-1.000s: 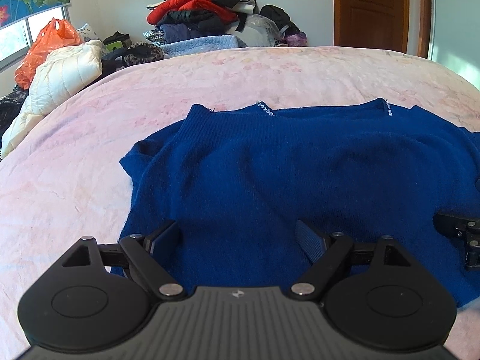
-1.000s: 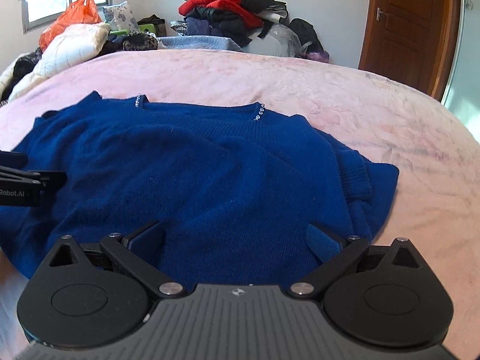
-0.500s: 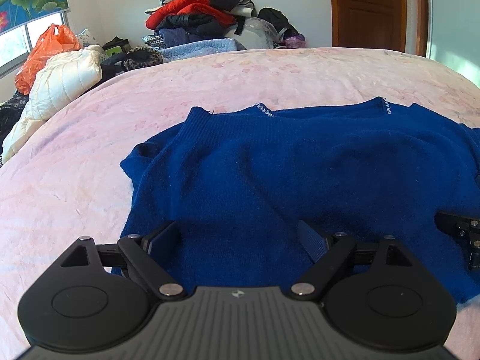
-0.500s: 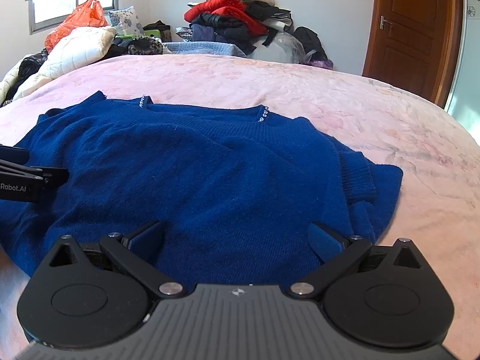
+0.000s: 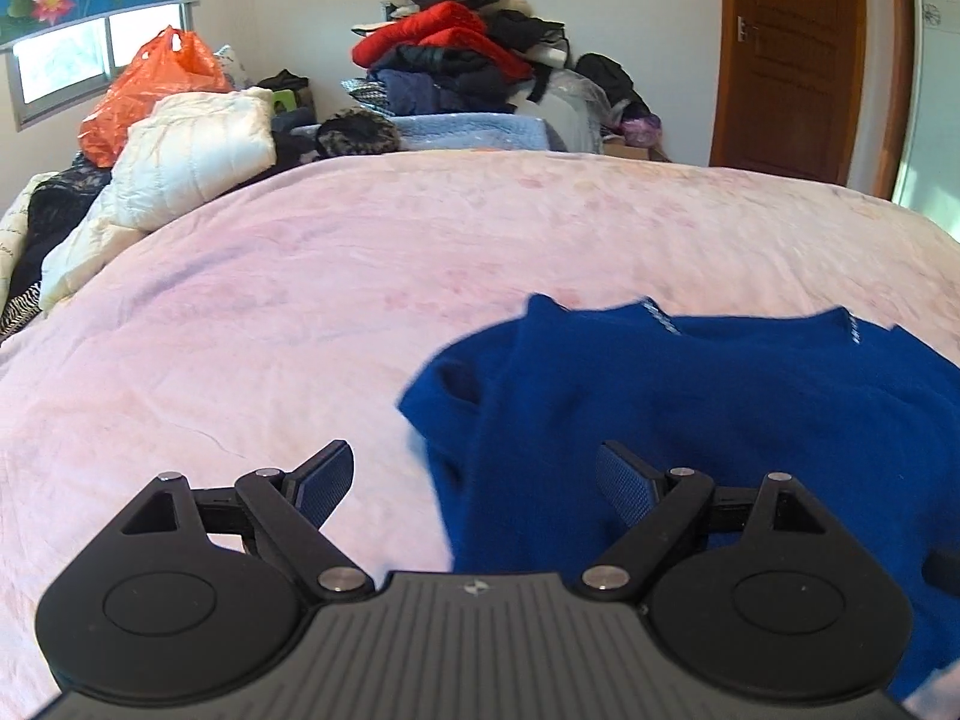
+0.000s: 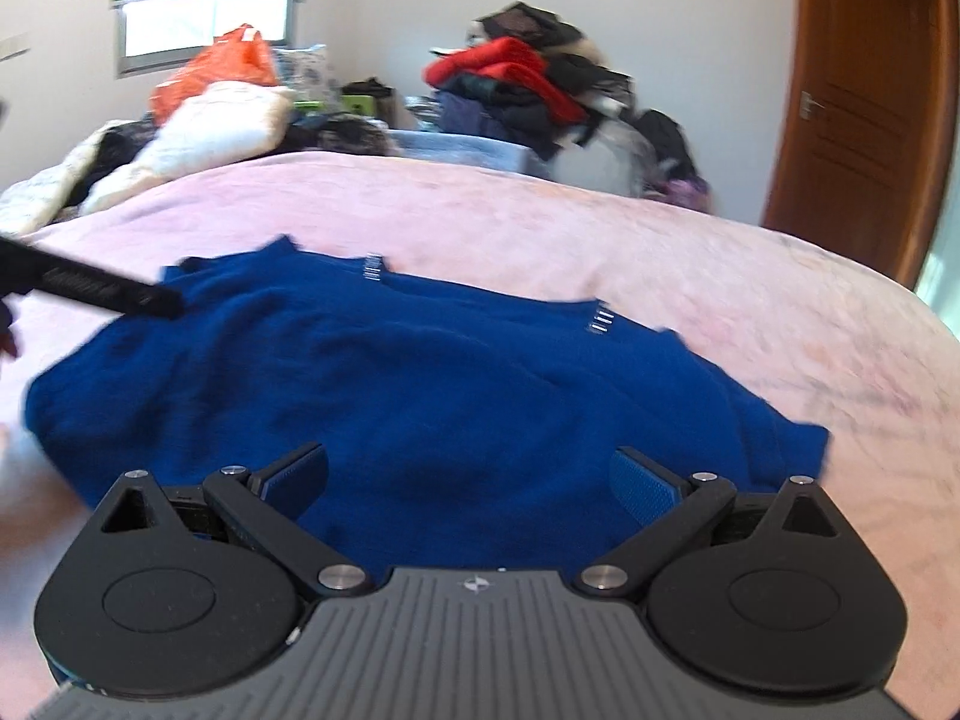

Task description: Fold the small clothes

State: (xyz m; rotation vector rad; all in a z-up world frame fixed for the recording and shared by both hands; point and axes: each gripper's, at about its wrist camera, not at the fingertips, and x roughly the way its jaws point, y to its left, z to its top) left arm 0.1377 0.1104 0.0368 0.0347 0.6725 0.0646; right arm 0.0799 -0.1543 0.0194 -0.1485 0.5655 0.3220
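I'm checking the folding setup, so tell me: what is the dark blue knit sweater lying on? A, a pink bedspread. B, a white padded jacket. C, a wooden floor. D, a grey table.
A: the dark blue knit sweater lies spread flat on the pink bedspread, which shows around it on every visible side.
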